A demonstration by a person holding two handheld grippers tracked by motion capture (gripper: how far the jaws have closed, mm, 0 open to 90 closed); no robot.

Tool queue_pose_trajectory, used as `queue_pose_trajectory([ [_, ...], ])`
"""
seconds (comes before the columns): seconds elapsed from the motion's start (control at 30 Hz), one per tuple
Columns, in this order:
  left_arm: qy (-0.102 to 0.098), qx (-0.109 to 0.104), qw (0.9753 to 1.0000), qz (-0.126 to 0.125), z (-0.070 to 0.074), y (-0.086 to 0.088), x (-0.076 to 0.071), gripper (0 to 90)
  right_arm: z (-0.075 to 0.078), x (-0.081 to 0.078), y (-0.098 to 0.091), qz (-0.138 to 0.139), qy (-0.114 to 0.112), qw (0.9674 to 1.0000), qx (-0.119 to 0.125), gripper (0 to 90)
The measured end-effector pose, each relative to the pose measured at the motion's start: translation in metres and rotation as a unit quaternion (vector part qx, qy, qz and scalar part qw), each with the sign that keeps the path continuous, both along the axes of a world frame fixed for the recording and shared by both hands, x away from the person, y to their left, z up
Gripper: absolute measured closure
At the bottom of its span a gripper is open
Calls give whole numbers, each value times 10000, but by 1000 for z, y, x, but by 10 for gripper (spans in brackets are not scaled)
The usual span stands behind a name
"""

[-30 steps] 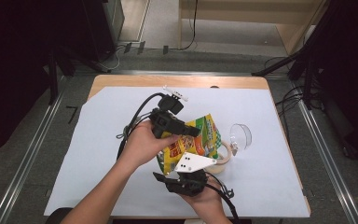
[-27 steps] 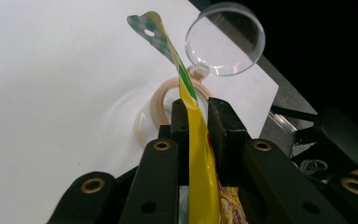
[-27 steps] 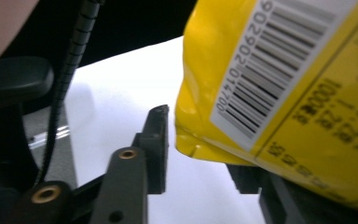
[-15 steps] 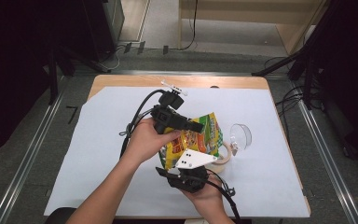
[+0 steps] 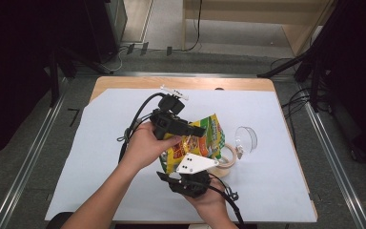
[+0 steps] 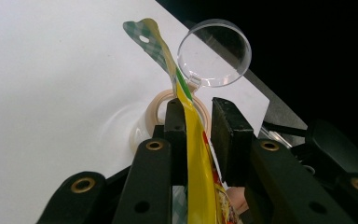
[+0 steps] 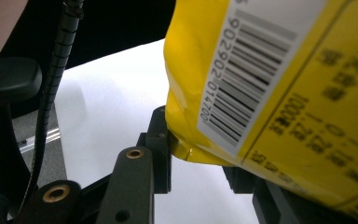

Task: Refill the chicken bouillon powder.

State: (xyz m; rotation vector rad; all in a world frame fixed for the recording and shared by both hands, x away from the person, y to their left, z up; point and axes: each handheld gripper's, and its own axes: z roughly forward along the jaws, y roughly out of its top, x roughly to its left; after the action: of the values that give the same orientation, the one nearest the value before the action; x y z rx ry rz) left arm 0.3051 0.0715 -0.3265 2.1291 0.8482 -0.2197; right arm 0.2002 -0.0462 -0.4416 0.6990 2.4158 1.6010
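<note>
A yellow and green snack bag [image 5: 210, 137] stands tilted over the white sheet between both grippers. My left gripper [image 5: 198, 130] reaches in from the left at the bag's top edge. In the left gripper view that thin edge [image 6: 192, 135] lies against one pad of the gripper [image 6: 198, 107], with a gap to the other. Its jaws have just been opening. My right gripper [image 5: 188, 168], under its grey plate, points up at the bag's bottom. In the right gripper view its jaws [image 7: 200, 154] have just been closing and pinch the bag's lower corner [image 7: 261, 70]; the far jaw is mostly hidden.
A roll of beige tape [image 5: 228, 161] lies flat just right of the bag, and a clear plastic dome [image 5: 246, 138] stands beyond it. A white sheet [image 5: 100, 157] covers most of the wooden table [image 5: 124, 83]. Cables trail from both grippers.
The left gripper has shifted slightly on the bag's top edge. The right hand and the bag's bottom have stayed put.
</note>
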Motion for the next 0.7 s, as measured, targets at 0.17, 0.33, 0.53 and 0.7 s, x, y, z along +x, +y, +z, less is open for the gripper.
queue_pose_trajectory([
  [0.17, -32, 8, 10000, 5, -2, -1, -2, 768, -3, 0, 0, 12, 29, 10000, -53, 689],
  [0.33, -20, -37, 10000, 26, -2, 1, -2, 766, -2, 0, 0, 13, 34, 10000, -14, 689],
  [0.53, 53, -126, 9999, -19, -4, 1, 1, 761, -2, 0, -1, 16, 62, 10000, -47, 689],
  [0.7, 85, -189, 9998, -33, -4, 3, 3, 759, -1, 0, -1, 21, 50, 10000, -75, 689],
])
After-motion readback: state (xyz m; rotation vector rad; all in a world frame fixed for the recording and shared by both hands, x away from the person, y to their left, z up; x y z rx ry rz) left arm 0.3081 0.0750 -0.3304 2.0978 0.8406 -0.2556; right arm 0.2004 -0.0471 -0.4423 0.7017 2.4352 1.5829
